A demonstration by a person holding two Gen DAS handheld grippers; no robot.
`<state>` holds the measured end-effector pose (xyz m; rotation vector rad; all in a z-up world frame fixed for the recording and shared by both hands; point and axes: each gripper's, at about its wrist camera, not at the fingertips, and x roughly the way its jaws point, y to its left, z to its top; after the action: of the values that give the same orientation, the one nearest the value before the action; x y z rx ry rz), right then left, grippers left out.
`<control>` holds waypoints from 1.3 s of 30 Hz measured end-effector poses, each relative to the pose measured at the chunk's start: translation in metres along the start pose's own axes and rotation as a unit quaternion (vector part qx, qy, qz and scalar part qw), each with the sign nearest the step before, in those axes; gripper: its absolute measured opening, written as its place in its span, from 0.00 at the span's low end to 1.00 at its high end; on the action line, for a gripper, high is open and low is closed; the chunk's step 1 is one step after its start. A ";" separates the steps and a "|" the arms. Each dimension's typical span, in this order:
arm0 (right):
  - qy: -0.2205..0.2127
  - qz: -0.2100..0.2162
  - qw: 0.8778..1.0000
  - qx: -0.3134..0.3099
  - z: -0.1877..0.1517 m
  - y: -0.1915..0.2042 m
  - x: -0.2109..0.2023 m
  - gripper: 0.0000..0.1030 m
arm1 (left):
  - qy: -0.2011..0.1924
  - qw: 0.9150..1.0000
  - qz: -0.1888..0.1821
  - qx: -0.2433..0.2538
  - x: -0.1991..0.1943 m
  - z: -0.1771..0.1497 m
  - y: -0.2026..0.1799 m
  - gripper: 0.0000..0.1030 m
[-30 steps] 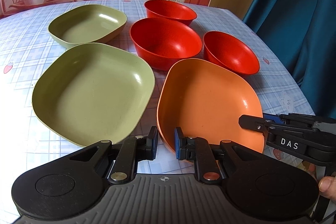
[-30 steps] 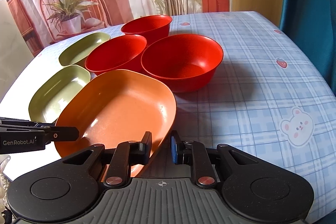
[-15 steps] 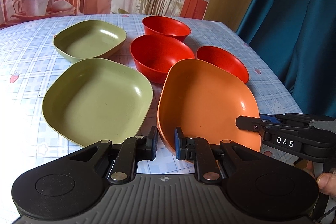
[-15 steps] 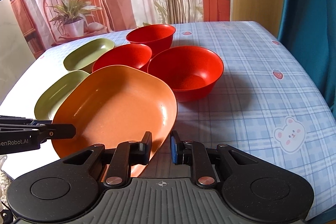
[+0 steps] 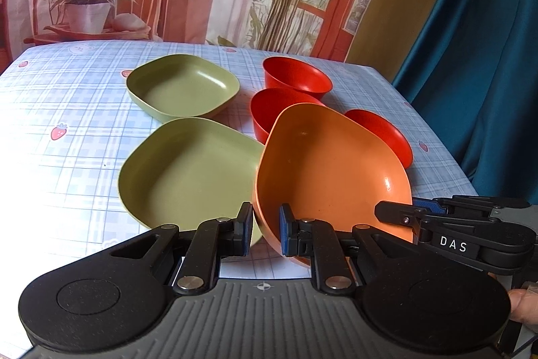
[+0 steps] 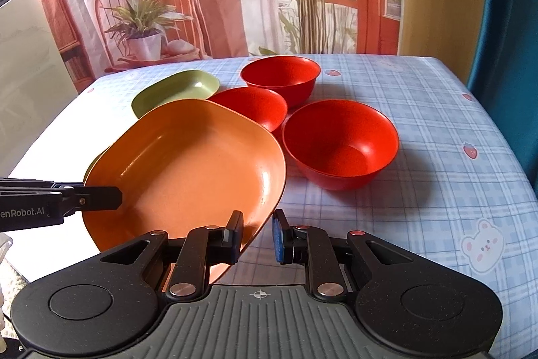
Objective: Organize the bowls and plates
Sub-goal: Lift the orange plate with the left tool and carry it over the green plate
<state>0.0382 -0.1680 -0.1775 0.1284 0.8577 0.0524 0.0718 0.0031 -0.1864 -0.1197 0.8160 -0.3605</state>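
An orange plate (image 5: 329, 170) hangs tilted above the table, held at two rims. My left gripper (image 5: 265, 229) is shut on its near-left rim. My right gripper (image 6: 257, 236) is shut on its near-right rim; the plate also shows in the right wrist view (image 6: 188, 170). The plate's left edge overlaps the nearer green plate (image 5: 188, 170). A second green plate (image 5: 181, 86) lies behind it. Three red bowls stand on the right: far (image 6: 280, 78), middle (image 6: 252, 105) and near (image 6: 339, 143).
The table has a blue checked cloth (image 6: 437, 157) with strawberry and bear prints. Its right edge meets a teal curtain (image 5: 470, 56). A printed backdrop with a chair and plants hangs behind the table. The other gripper's black fingers (image 5: 437, 217) reach in from the right.
The orange plate has been lifted off the table by both grippers and carried left, so that it now overlaps the nearer green plate. Both cameras have risen.
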 end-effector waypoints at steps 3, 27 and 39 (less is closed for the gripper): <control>0.005 0.006 1.000 -0.009 0.005 0.011 0.007 0.17 | -0.001 1.000 0.008 -0.002 -0.003 0.003 0.009 0.17; 0.044 0.045 0.996 -0.063 0.023 0.081 0.045 0.19 | 0.003 0.998 0.054 0.013 0.001 0.027 0.068 0.17; 0.051 0.039 0.995 -0.071 0.031 0.087 0.056 0.20 | 0.004 0.998 0.055 0.001 0.007 0.025 0.078 0.17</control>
<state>0.0989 -0.0791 -0.1878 0.0265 0.9470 0.1940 0.1154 0.0720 -0.1931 -0.0707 0.8264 -0.2590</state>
